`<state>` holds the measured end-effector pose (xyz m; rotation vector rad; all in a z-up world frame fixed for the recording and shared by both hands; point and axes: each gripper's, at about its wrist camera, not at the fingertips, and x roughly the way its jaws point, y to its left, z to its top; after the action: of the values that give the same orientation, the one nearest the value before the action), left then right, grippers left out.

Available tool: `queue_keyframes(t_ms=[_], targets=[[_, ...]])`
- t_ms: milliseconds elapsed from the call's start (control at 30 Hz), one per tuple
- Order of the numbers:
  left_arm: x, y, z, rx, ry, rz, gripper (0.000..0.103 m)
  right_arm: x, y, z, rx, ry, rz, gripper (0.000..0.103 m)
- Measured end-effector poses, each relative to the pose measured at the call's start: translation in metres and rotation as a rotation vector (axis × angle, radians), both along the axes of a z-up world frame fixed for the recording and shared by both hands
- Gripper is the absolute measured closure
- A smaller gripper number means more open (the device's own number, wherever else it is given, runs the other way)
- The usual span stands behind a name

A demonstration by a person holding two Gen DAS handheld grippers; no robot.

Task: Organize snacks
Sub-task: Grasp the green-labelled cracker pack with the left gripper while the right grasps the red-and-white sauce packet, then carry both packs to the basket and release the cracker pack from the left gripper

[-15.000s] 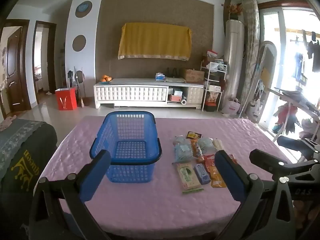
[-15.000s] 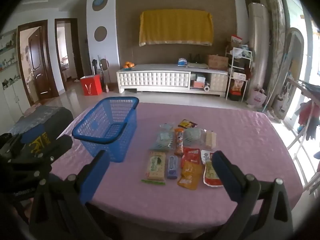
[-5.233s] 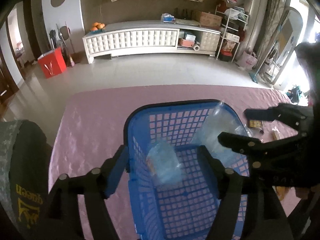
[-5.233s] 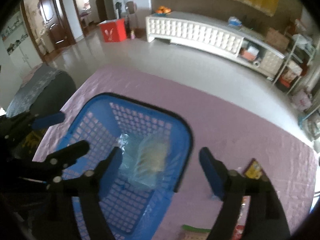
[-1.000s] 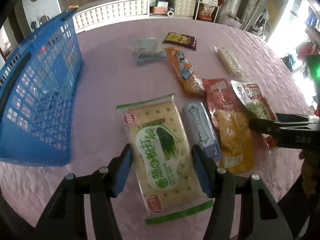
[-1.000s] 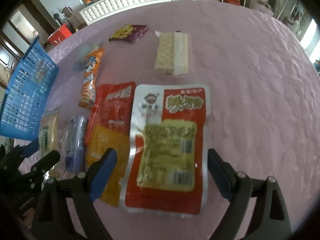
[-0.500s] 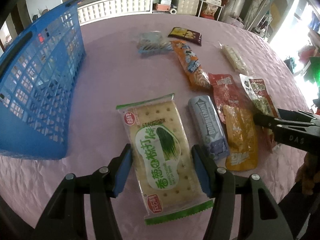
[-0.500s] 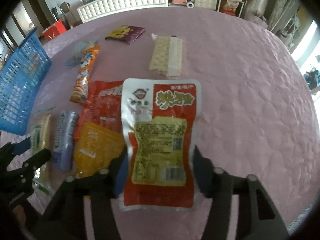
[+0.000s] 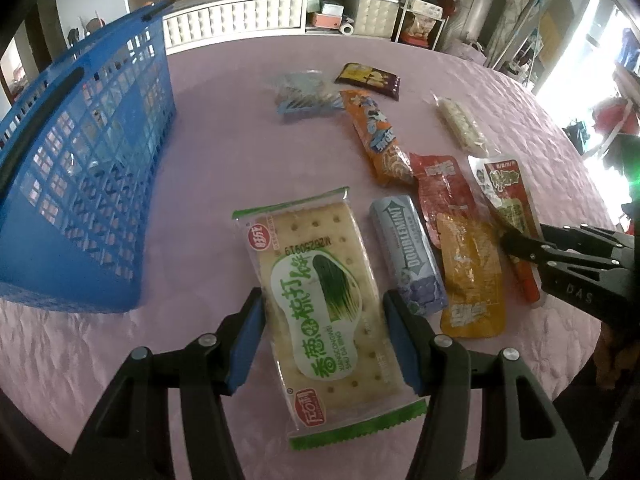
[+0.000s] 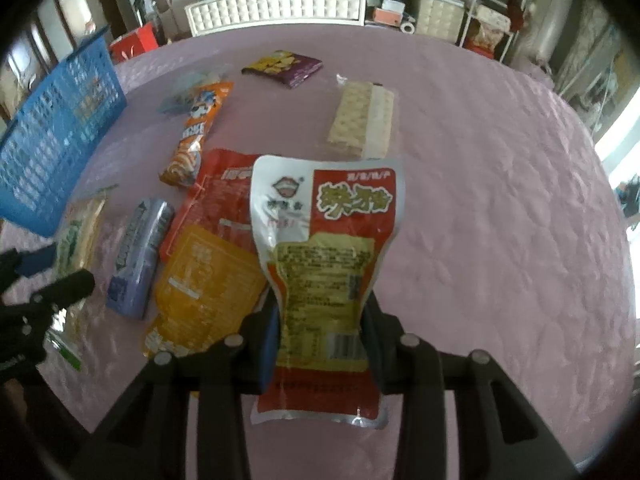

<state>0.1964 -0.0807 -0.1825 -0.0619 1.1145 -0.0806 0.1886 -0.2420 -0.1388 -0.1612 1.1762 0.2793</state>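
Note:
My left gripper (image 9: 324, 320) is shut on the green cracker pack (image 9: 320, 276), its pads against both long sides, just above the pink table. My right gripper (image 10: 320, 328) is shut on the red and silver pouch (image 10: 326, 248), which buckles and lifts off the table; it also shows in the left wrist view (image 9: 506, 196). The blue basket (image 9: 76, 152) stands at the left, also in the right wrist view (image 10: 52, 136). Loose snacks lie between: a Doublemint gum pack (image 9: 408, 256), an orange pouch (image 9: 470, 276), a red pouch (image 9: 442, 188), an orange stick pack (image 9: 376, 136).
Farther back on the pink tablecloth (image 10: 500, 200) lie a pale cracker pack (image 10: 362, 120), a purple packet (image 10: 284, 66) and a clear bluish bag (image 9: 304, 94). A white cabinet (image 10: 276, 2) stands beyond the table. The table edge is close below both grippers.
My right gripper has closed on the red and silver pouch and squeezed it so that it buckles upward. My left gripper stays shut on the cracker pack and has hardly moved.

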Motion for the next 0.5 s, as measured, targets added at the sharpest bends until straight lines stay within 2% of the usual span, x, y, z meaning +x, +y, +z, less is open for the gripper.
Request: queue_keyframes(t_ms=[67,267,500], targets=[[0.000,0.001,-0.001,-0.002,0.001,0.000,0.046,-0.002,0.006,-0.001,-0.041,-0.013,0.015,0.062],[0.004,0.002,-0.011,0.005,0.008,0.006,0.046,0.001,0.006,-0.001,-0.041,0.013,0.012,0.063],[0.002,-0.002,0.000,0.008,-0.010,-0.004,0.046,-0.001,-0.008,0.007,0.038,0.015,-0.065,0.065]])
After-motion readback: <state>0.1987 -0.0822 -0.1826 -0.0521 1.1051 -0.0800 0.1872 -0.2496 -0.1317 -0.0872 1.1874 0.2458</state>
